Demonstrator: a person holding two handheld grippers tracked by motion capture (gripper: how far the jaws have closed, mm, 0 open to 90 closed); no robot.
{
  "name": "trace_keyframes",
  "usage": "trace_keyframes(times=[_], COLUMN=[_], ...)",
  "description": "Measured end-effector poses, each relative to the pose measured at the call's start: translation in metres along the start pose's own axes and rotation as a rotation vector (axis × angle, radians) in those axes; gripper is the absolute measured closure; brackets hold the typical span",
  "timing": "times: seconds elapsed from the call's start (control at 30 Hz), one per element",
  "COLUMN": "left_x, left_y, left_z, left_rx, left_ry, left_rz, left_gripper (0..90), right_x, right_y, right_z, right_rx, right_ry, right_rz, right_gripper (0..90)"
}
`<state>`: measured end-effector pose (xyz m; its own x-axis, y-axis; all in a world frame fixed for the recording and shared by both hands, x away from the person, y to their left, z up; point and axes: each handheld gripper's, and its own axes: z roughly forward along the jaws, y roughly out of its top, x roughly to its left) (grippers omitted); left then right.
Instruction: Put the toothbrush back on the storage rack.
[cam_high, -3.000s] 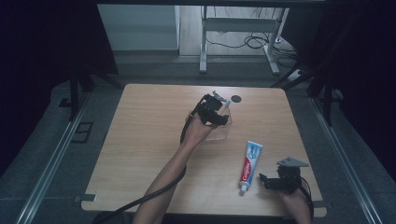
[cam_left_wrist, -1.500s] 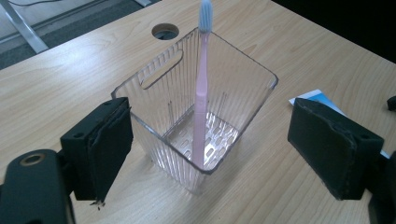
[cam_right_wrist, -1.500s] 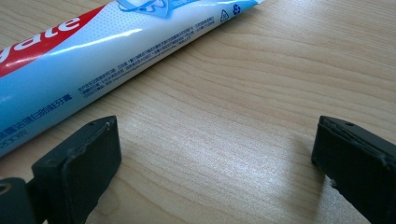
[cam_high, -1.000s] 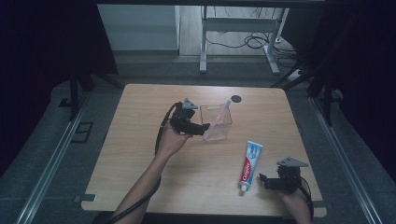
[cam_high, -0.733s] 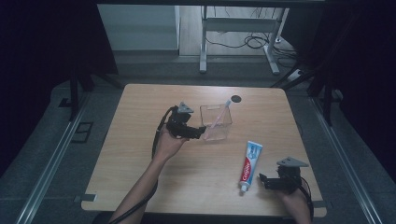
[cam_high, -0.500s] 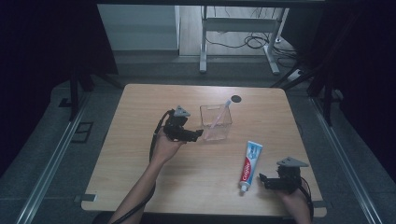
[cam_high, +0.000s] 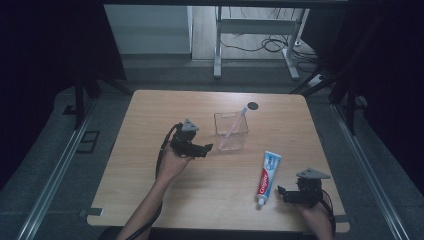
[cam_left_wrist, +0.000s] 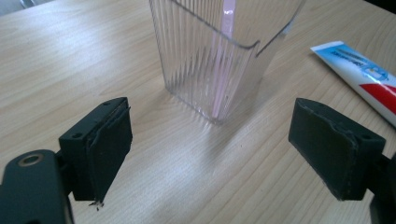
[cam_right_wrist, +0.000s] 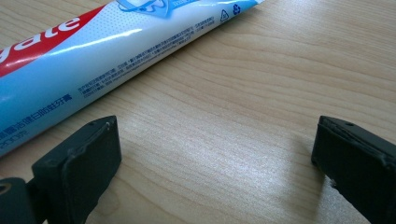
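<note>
Since three seconds ago the left gripper (cam_high: 206, 148) has been drawn back from over the clear ribbed cup (cam_high: 231, 131) toward 8 o'clock and lowered; its jaws stand wide apart with nothing between them, released. The pink toothbrush (cam_high: 235, 127) is now seen leaning inside the cup, head toward 1 o'clock, so that part of the work is judged done. The right gripper (cam_high: 281, 193) has been kept in place near the 5 o'clock corner of the table (cam_high: 150, 115), jaws open and empty, just beside the cap end of the toothpaste tube (cam_high: 267, 172), which lies flat at 4 o'clock of the cup, well apart from it. The tube is judged the next thing to be taken up. Open table is left on all sides of the cup; a small dark disc (cam_high: 253, 105) lies near the far edge at 1 o'clock. The right gripper is close to the near edge, so little room is left behind it
</note>
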<state>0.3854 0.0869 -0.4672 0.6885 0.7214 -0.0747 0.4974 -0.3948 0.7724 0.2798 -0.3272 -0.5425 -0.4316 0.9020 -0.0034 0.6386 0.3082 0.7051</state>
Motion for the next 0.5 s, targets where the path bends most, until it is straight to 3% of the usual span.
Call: trace_keyframes(times=[0.5], left_x=[-0.001], left_y=[-0.024], left_z=[0.003], left_rx=[0.013], left_ry=[-0.019], left_rz=[-0.012], left_gripper=[13.7], right_x=[0.0], right_y=[0.0], right_z=[0.0], right_rx=[0.0], right_ry=[0.0], right_rz=[-0.001], right_gripper=[0.8])
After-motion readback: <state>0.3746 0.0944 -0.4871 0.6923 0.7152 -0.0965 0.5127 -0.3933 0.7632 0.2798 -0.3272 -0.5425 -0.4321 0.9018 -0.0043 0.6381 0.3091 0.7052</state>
